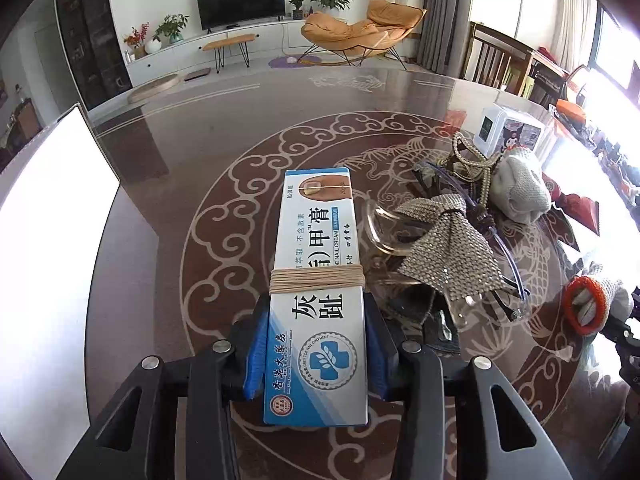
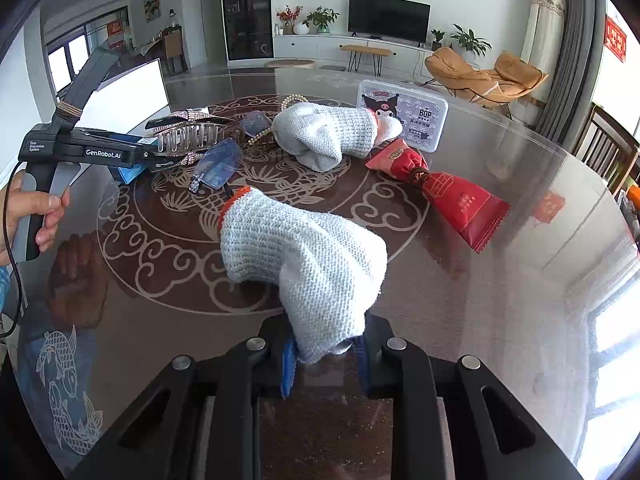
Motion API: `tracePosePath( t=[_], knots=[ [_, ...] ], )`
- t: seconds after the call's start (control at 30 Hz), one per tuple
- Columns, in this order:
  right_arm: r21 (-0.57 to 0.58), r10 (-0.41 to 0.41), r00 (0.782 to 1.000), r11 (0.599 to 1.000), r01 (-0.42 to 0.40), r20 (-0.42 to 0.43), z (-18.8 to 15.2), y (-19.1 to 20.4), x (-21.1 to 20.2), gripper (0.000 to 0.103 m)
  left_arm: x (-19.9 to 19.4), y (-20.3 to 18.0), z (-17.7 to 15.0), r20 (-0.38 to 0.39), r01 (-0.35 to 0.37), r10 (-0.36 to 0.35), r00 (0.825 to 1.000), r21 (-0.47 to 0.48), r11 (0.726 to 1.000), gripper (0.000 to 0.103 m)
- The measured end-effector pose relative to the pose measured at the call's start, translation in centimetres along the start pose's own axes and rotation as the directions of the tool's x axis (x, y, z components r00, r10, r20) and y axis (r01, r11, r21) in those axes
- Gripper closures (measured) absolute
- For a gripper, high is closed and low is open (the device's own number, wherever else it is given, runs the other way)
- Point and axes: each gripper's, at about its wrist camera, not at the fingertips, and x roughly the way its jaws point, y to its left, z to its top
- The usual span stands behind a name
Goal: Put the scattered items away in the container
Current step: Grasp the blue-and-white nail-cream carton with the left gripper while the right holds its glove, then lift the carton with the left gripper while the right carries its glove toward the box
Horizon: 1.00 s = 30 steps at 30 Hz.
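Observation:
My left gripper [image 1: 316, 344] is shut on a blue and white nail cream box [image 1: 320, 280] bound with a rubber band, held above the glass table. That gripper also shows at the left of the right wrist view [image 2: 136, 156]. My right gripper [image 2: 326, 354] is shut on the fingers of a grey knit glove with an orange cuff [image 2: 296, 244], which lies on the table. A white container [image 1: 52, 216] stands at the left; it also shows in the right wrist view [image 2: 128, 92].
A rhinestone bow hair clip [image 1: 444, 248], glasses [image 2: 220, 168], a second grey glove [image 2: 324, 136], a red snack packet [image 2: 460, 196] and a Kuromi plastic box [image 2: 404, 114] lie on the round patterned table [image 2: 520, 300]. Wooden chairs [image 1: 496, 56] stand behind.

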Motion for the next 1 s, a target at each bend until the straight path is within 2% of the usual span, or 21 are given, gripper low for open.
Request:
tracePosePath(
  t=[0.1,0.27,0.4,0.47,0.5,0.53,0.57,0.6,0.67,0.73,0.83,1.0],
  knots=[
    [0.003,0.003,1.0,1.0,-0.003,0.0,0.0,-0.1,0.0,0.079,-1.4,-0.9,-2.0,0.005,0.007,-0.007,1.0,-0.007,1.0,0.061],
    [0.006,0.005,1.0,1.0,-0.004,-0.001,0.0,-0.2,-0.1,0.079,-5.5,-2.8,-7.8,-0.007,0.008,-0.009,1.0,-0.067,0.998,0.061],
    [0.032,0.072,0.997,0.997,-0.073,0.005,-1.3,0.9,-1.3,0.078,-7.1,-5.2,-10.9,0.019,-0.029,0.03,0.999,-0.066,0.997,0.059],
    [0.013,0.088,0.996,0.996,-0.088,0.005,-1.9,1.7,-1.7,0.074,-7.2,-5.7,-11.4,0.04,-0.037,0.04,0.998,-0.067,0.997,0.053],
    [-0.005,0.092,0.996,0.996,-0.092,0.003,-2.0,2.0,-1.8,0.071,-7.1,-5.8,-11.5,0.046,-0.026,0.029,0.999,-0.07,0.997,0.045],
    [-0.026,0.118,0.993,0.993,-0.118,0.0,-2.0,2.1,-1.8,0.059,-7.0,-5.8,-11.3,0.044,-0.014,0.017,0.999,-0.068,0.998,0.031],
    [-0.057,0.14,0.99,0.989,-0.14,-0.009,-2.1,2.2,-1.7,0.04,-6.6,-5.8,-11.2,0.03,-0.017,0.019,0.999,-0.064,0.998,0.023],
    [-0.108,0.135,0.991,0.985,-0.136,-0.022,-2.1,2.5,-1.5,0.036,-6.4,-5.8,-11.0,0.013,-0.027,0.028,1.0,-0.06,0.998,0.012],
    [-0.187,0.135,0.99,0.973,-0.138,-0.026,-2.0,2.6,-1.3,0.033,-6.2,-5.8,-11.2,0.01,-0.035,0.035,0.999,-0.062,0.997,0.011],
    [-0.207,0.143,0.989,0.967,-0.146,-0.033,-1.4,2.2,-0.8,0.031,-6.0,-5.6,-11.0,0.008,-0.041,0.042,0.999,-0.074,0.996,0.009],
    [-0.217,0.145,0.989,0.965,-0.147,-0.024,-0.5,1.7,0.2,0.03,-5.4,-5.5,-10.6,-0.009,-0.048,0.047,0.999,-0.077,0.996,0.0],
    [-0.183,0.162,0.986,0.969,-0.166,-0.039,0.7,1.5,1.4,0.028,-4.9,-5.5,-10.1,-0.013,-0.049,0.048,0.999,-0.084,0.995,0.0]
  ],
)
